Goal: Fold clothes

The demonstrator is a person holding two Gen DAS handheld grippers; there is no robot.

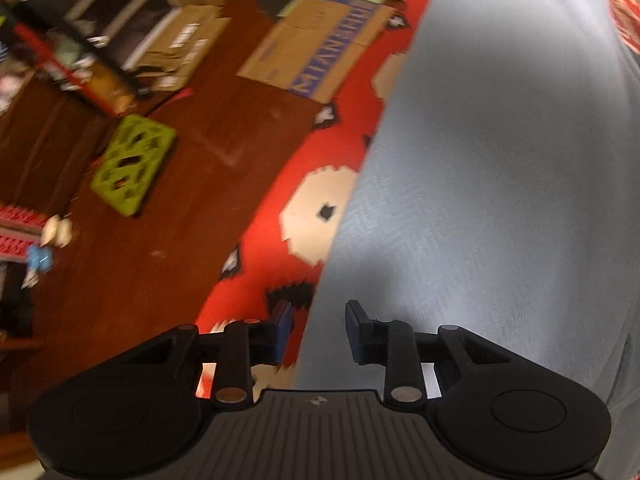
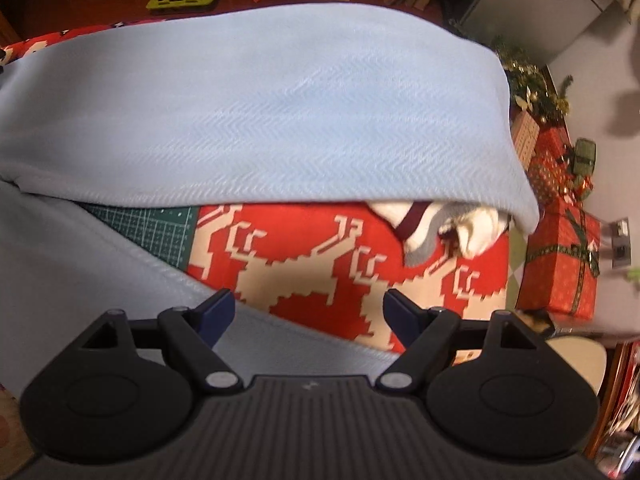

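In the left wrist view the left tongs (image 1: 317, 330) stand spread, with the left edge of the pale blue cloth (image 1: 500, 200) running up between the blue pads; no pad visibly touches it. The cloth stretches away from the tongs across a red cover with white patterns (image 1: 312, 200) on the surface. Beyond the cover's edge the brown floor (image 1: 192, 184) carries a lime green perforated tray (image 1: 134, 166), which looks empty, and farther off a flattened cardboard box with blue lettering (image 1: 320, 52) among more cardboard.

In the right wrist view the right tongs (image 2: 308, 312) are also spread, pinching nothing. The near fold of the same cloth (image 2: 280, 120) passes just under the left pad; a second fold arches over farther on. Between the folds show the red cover (image 2: 320, 264), a corner of a green cutting mat (image 2: 160, 224), and a small bundle of white and grey garments (image 2: 448, 228) tucked beneath the far fold. To the right stands a wrapped red gift box (image 2: 560, 264).
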